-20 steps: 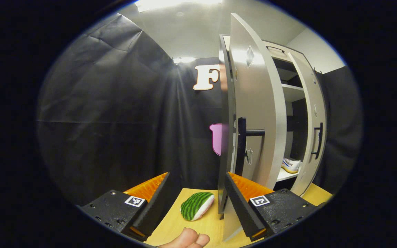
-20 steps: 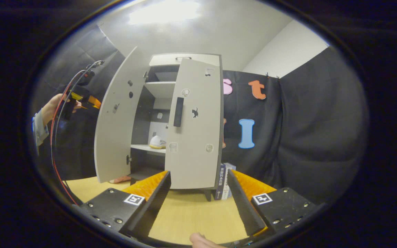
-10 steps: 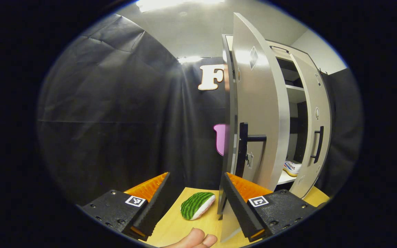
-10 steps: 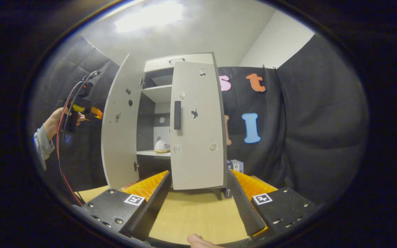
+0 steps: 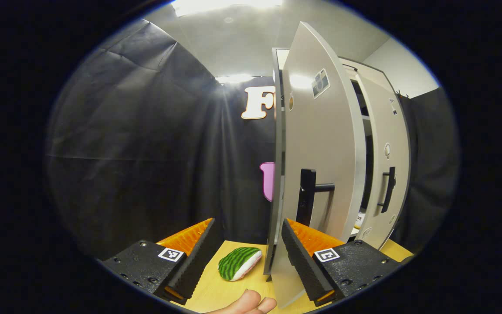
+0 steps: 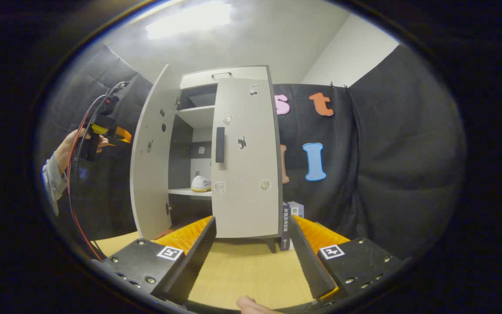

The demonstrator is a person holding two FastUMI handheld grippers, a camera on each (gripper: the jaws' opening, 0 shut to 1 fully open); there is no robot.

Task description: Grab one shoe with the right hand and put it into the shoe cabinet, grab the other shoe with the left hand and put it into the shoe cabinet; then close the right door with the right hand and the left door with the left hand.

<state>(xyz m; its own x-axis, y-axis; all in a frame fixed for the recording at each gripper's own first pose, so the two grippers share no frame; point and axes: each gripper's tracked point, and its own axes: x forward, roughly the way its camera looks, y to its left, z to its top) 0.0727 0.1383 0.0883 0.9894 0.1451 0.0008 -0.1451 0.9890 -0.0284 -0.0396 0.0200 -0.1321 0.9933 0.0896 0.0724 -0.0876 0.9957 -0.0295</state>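
Standing on the wooden table, the shoe cabinet has both doors partly open. In the right gripper view the right gripper is low over the table with its fingers spread apart and nothing between them, facing the front of the right door, which is closer to the cabinet than the left door. Through the gap between the doors a white shoe sits on a middle shelf (a second shoe cannot be made out). In the left gripper view the left gripper also has its fingers apart and empty; its right finger sits just beside the left door's lower edge, below the black handle. A green striped toy lies on the table between the fingers.
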